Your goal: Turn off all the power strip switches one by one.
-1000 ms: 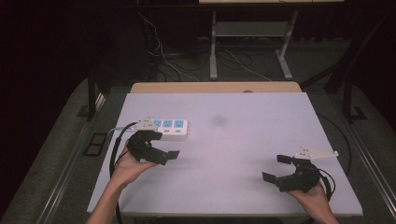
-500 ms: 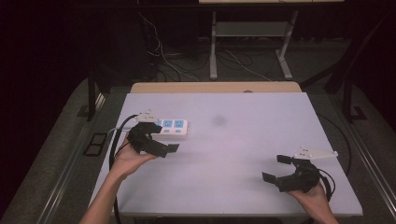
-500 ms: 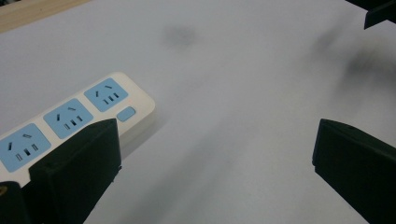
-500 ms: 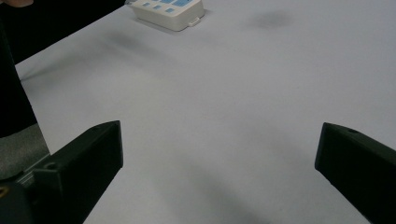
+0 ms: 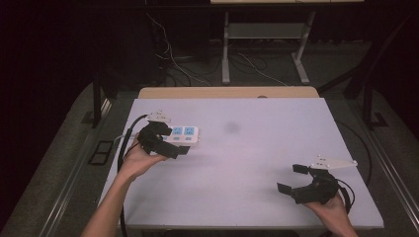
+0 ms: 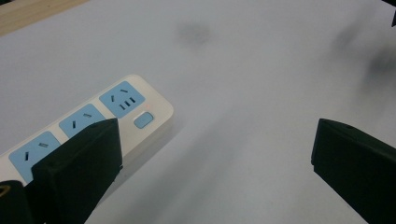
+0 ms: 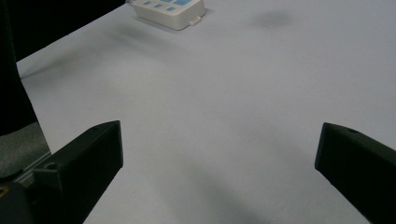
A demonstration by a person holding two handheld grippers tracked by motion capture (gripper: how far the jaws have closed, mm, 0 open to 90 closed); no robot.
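A white power strip (image 5: 184, 134) with blue sockets lies at the table's left side; its sockets and small switch show close up as the power strip (image 6: 116, 112) in the left gripper view. My left gripper (image 5: 179, 146) hovers right at the strip's near edge, jaws wide open, one jaw overlapping the strip and the other over bare table. My right gripper (image 5: 291, 178) rests low at the table's front right, open and holding nothing. Far off at the top of the right gripper view the power strip (image 7: 169, 10) appears again.
The white table (image 5: 257, 148) has a faint dark smudge (image 5: 231, 128) near its middle. A wooden strip (image 5: 227, 92) runs along its far edge. Cables and metal frame legs lie on the dark floor behind. A black cable trails off the table's left side.
My left gripper has moved up and away from me, closing in on the power strip. The right gripper has stayed in place.
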